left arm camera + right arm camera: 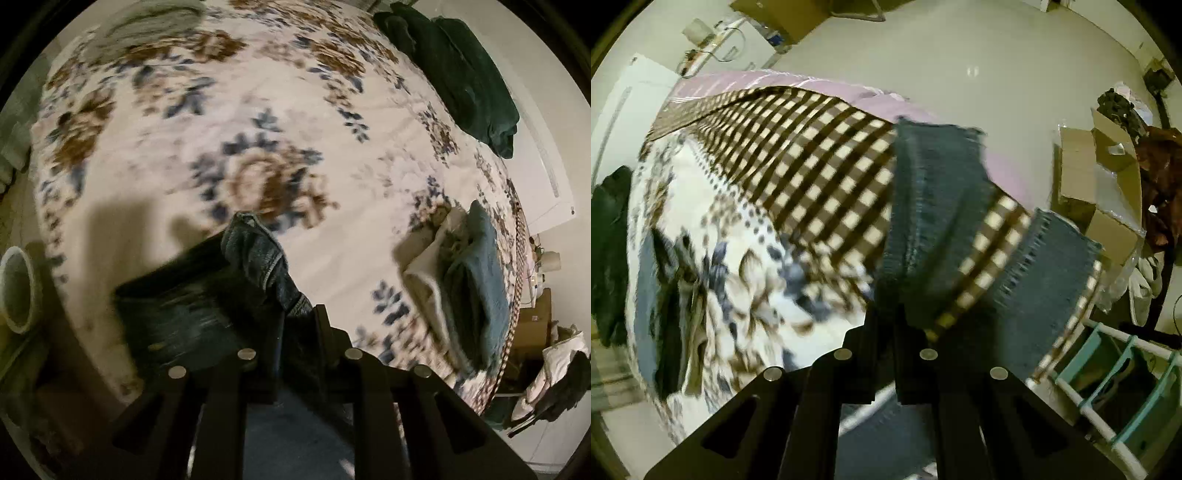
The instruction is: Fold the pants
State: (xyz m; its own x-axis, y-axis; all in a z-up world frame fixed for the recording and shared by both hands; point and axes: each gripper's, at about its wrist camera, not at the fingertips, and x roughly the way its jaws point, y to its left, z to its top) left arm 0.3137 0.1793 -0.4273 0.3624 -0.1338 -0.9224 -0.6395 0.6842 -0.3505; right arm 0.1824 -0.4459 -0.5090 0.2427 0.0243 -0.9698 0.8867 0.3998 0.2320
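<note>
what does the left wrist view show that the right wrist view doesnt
Only the left wrist view shows the bunched waistband end of the dark blue denim pants clamped in the left gripper, and a pale round rim at the left edge.

Only the right wrist view shows the two hanging denim legs, the right gripper shut on them, the brown-and-cream checked bed edge, open cardboard boxes and a teal rack.

Both show the white floral bedspread, the dark green fabric pile and the pants.

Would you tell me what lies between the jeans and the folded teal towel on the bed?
Only bare floral blanket separates the jeans from the teal towel, in the left wrist view.
</note>
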